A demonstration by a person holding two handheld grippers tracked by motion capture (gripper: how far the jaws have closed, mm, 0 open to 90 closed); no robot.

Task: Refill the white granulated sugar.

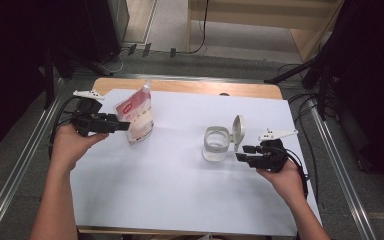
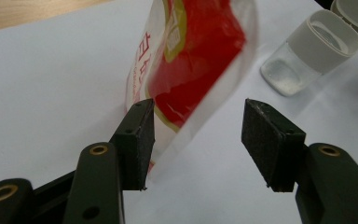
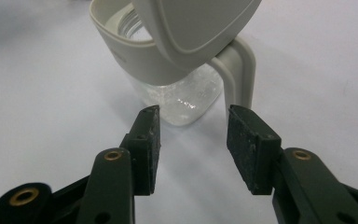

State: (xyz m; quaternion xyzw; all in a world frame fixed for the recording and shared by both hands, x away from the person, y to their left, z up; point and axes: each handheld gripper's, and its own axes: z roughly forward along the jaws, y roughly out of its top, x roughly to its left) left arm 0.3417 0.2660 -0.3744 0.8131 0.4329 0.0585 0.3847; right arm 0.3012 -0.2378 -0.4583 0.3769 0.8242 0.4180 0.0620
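Left claw (image 2: 196,140) gapes around the red pouch (image 2: 191,60), one pad touching.

The red-and-white pouch (image 2: 193,60) is glossy, crinkly plastic film. Right of the pouch, the jar (image 1: 215,145) looks like clear smooth plastic with a matt off-white lid (image 1: 238,129). Both sit on a matt white paper sheet (image 1: 170,185) over a wooden table (image 1: 190,88).

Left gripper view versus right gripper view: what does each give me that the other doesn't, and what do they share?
The left gripper view alone has the red and white pouch standing between the open left gripper jaws, not pinched. The right gripper view alone has the open right gripper just short of the jar, with the hinge arm of its flipped-up lid. Both show the clear jar and the white sheet on the table.
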